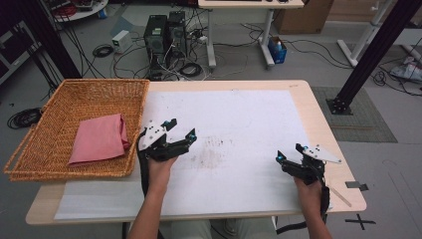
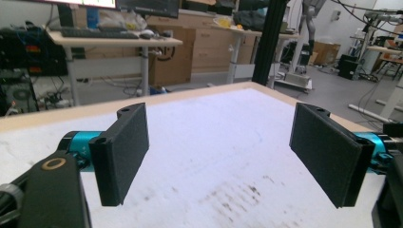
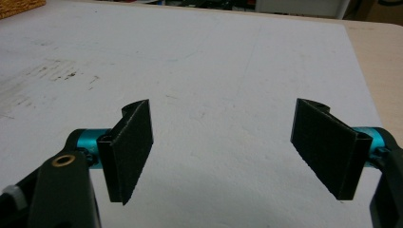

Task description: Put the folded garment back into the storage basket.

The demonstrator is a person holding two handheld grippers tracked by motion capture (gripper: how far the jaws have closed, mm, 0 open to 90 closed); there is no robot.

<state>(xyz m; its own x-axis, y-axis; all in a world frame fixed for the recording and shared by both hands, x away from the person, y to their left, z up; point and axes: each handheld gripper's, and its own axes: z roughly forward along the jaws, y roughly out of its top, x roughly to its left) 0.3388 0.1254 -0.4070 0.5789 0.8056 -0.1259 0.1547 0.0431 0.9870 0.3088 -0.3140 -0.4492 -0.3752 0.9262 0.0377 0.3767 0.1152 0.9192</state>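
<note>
On smudged white sheet (image 1: 239,124): left tongs (image 1: 180,130), right tongs (image 1: 289,152) both agape, empty; cabled floor (image 1: 229,50) beyond.

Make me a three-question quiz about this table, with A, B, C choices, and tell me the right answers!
1. Where is the pink cloth?
A. in the wicker basket
B. on the white sheet
C. on the floor

2. How many cloths lie in the basket?
A. three
B. two
C. one

3. How are the left gripper and right gripper?
A. both shut
B. both open, holding nothing
C. both gripping the cloth

Answers: 1 A, the folded cloth lies inside the basket at the table's left. 2 C, a single pink cloth is there. 3 B, each gripper view shows its jaws wide apart over the white sheet.
</note>
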